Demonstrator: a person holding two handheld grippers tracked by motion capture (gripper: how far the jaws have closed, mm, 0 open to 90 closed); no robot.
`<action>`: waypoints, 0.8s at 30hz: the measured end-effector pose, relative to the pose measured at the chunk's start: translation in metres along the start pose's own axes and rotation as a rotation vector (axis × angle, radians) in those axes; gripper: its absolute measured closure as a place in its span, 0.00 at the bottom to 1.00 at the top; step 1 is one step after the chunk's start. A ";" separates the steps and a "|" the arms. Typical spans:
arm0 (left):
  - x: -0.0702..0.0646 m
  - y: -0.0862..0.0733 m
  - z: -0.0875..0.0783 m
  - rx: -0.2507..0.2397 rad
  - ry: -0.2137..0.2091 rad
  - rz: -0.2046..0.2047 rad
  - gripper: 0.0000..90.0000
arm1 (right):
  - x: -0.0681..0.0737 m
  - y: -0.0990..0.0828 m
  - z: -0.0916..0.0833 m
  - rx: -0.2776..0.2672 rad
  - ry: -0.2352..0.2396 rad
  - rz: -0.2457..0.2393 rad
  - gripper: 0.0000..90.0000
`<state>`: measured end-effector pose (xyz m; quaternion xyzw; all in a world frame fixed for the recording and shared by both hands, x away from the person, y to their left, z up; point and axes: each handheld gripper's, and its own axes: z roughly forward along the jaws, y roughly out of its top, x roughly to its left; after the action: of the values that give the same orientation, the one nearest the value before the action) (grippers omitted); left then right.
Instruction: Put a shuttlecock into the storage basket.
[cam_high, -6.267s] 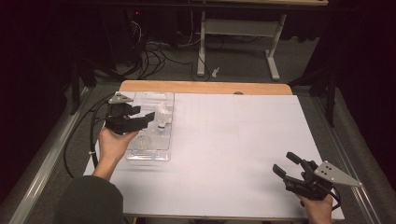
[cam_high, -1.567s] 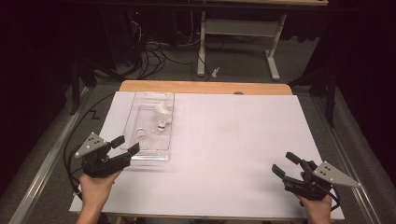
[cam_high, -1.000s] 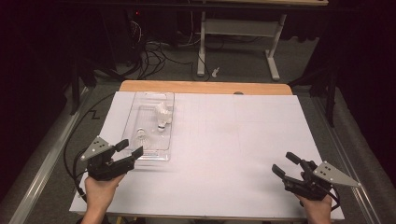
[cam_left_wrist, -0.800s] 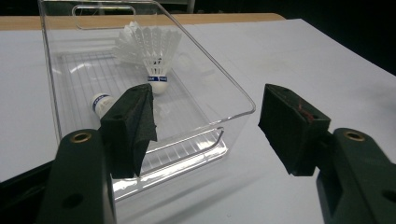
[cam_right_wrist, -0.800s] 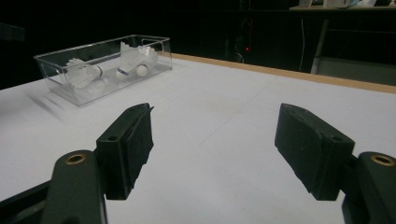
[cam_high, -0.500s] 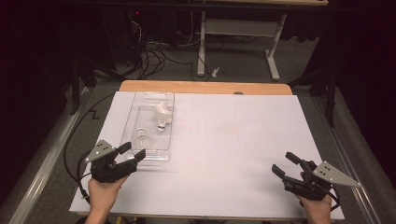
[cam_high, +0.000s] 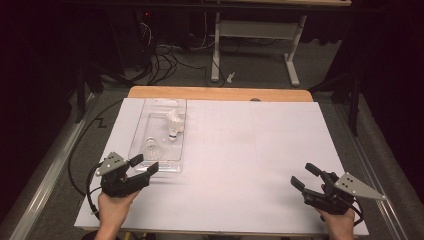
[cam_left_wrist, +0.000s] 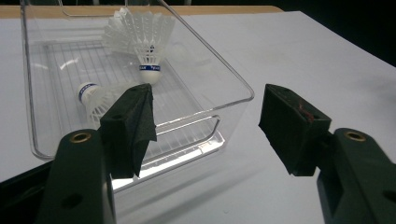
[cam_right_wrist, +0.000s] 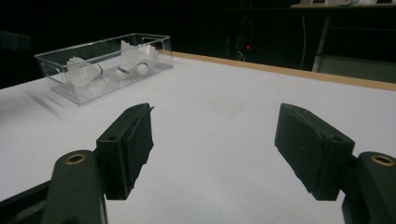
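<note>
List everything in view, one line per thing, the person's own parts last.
clear plastic bin: one, transparent, on the table's left half toward the far edge
shuttlecocks: at least two, white with blue-banded corks, inside the bin
white sheet: one, white, covers the table top
table: one, wooden edge showing at the far side
metal stand: one, pale grey, on the floor beyond the table
cables: several, black, on the floor beyond the table
left hand-held gripper: one, black, open, by the bin's near end
right hand-held gripper: one, black, open, near right corner
</note>
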<state>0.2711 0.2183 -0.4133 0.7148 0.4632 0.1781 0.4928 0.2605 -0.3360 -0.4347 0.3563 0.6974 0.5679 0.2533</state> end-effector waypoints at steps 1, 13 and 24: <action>0.000 -0.001 0.001 0.002 0.002 0.002 0.40 | 0.000 0.000 0.000 0.000 0.000 0.000 0.31; 0.000 -0.007 0.004 0.005 -0.005 -0.010 0.40 | 0.000 0.000 0.000 -0.001 0.001 0.000 0.31; 0.001 -0.012 0.005 -0.004 -0.002 -0.011 0.40 | 0.000 0.000 0.000 -0.001 0.002 0.004 0.31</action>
<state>0.2690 0.2175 -0.4258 0.7114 0.4663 0.1756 0.4955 0.2609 -0.3359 -0.4349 0.3573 0.6967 0.5689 0.2516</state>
